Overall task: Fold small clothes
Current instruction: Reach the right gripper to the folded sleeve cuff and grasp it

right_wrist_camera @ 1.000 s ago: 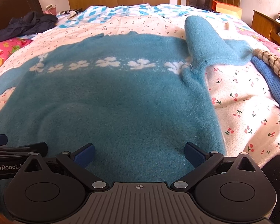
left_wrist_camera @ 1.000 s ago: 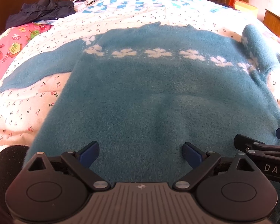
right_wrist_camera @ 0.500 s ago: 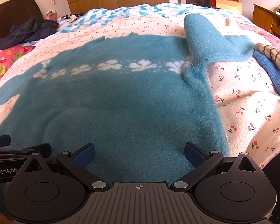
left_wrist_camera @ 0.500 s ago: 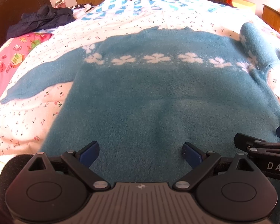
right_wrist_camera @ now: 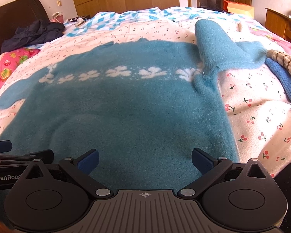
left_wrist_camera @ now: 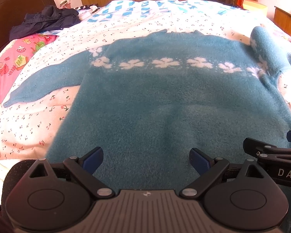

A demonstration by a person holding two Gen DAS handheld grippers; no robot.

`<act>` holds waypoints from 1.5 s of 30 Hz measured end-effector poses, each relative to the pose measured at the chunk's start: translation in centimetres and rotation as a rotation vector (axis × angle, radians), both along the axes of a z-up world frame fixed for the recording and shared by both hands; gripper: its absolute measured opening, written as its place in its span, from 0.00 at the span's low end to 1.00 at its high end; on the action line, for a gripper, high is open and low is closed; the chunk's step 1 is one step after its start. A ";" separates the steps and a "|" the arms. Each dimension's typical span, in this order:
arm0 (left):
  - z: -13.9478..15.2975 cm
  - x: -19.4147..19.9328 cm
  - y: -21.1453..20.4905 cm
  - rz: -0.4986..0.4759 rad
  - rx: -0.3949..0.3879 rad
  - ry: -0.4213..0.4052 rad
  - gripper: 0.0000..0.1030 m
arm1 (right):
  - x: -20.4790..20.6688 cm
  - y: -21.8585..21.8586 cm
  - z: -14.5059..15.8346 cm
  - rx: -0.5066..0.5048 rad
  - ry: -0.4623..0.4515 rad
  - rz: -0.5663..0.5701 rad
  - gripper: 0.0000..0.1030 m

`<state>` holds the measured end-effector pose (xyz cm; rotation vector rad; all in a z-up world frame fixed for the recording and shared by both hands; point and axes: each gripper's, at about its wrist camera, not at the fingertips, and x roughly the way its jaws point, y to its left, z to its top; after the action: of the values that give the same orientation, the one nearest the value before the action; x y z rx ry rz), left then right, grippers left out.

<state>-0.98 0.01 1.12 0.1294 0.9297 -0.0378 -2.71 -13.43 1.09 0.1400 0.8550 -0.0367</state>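
A fuzzy teal sweater (left_wrist_camera: 164, 104) with a row of white flowers lies spread flat on the bed, hem toward me; it also shows in the right wrist view (right_wrist_camera: 126, 112). Its left sleeve (left_wrist_camera: 44, 81) lies stretched out to the left. Its right sleeve (right_wrist_camera: 219, 48) is bunched up and folded back at the shoulder. My left gripper (left_wrist_camera: 146, 160) is open and empty above the hem. My right gripper (right_wrist_camera: 144, 161) is open and empty above the hem, to the right of the left one.
The bed has a white cherry-print cover (right_wrist_camera: 261, 116). A pink pillow (left_wrist_camera: 11, 66) and a dark jacket (left_wrist_camera: 46, 19) lie at the far left. A blue knit garment (right_wrist_camera: 283, 83) and a striped brown item (right_wrist_camera: 285, 62) lie at the right. Wooden furniture (right_wrist_camera: 281, 21) stands beyond.
Both grippers have drawn back and risen a little, so more of the sweater and bed shows. Both stay open. The sweater has not moved.
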 end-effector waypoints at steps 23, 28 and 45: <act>3.9 3.9 -7.6 -0.240 -0.033 -0.083 0.97 | 1.0 -9.1 4.0 0.094 -0.162 -0.206 0.99; 4.5 6.0 -11.1 -0.291 -0.049 -0.091 0.97 | 3.2 -15.7 4.3 0.121 -0.222 -0.338 0.99; 2.5 9.7 -16.2 -0.335 -0.068 -0.044 0.97 | 15.3 -28.1 -1.9 0.250 -0.217 -0.629 0.69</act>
<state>8.71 -16.20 3.61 0.2210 0.8538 -0.3752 12.63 -41.56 -0.82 0.6331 0.5691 -0.4965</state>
